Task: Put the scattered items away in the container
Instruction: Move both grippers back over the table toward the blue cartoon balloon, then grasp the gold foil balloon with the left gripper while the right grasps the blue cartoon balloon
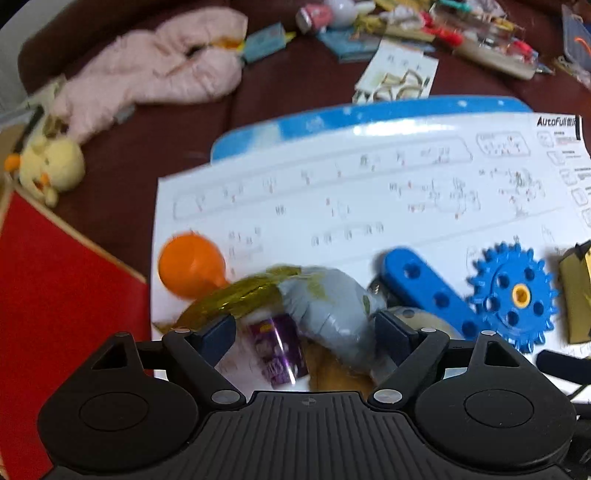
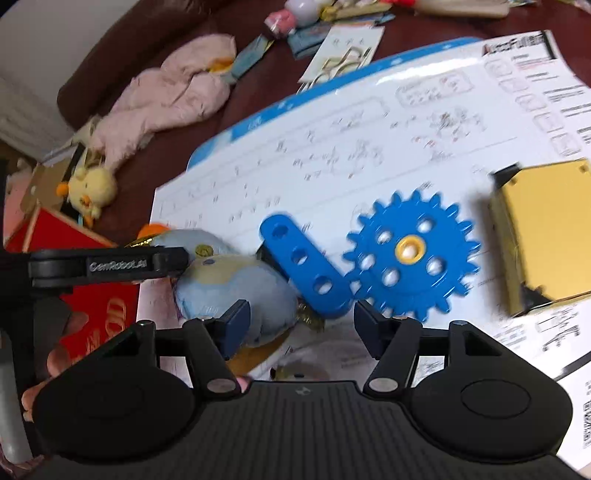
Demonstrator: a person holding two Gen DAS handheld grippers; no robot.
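A pale blue-grey plush toy (image 1: 328,310) lies on a white instruction sheet (image 1: 332,206), with a gold foil piece (image 1: 236,299) and a purple wrapper (image 1: 277,347) beside it. My left gripper (image 1: 306,332) is open, its jaws on either side of the plush. A blue gear (image 2: 410,254) and a blue holed bar (image 2: 306,269) lie in front of my open right gripper (image 2: 301,326). The plush also shows in the right wrist view (image 2: 229,291), with the left gripper's finger (image 2: 110,266) against it. A red box (image 1: 55,295) stands at the left.
An orange ball (image 1: 190,264) lies on the sheet. A gold box (image 2: 546,236) sits at the right. A yellow duck plush (image 1: 48,166), a pink plush (image 1: 159,70) and a pile of small items (image 1: 443,33) lie on the dark red sofa.
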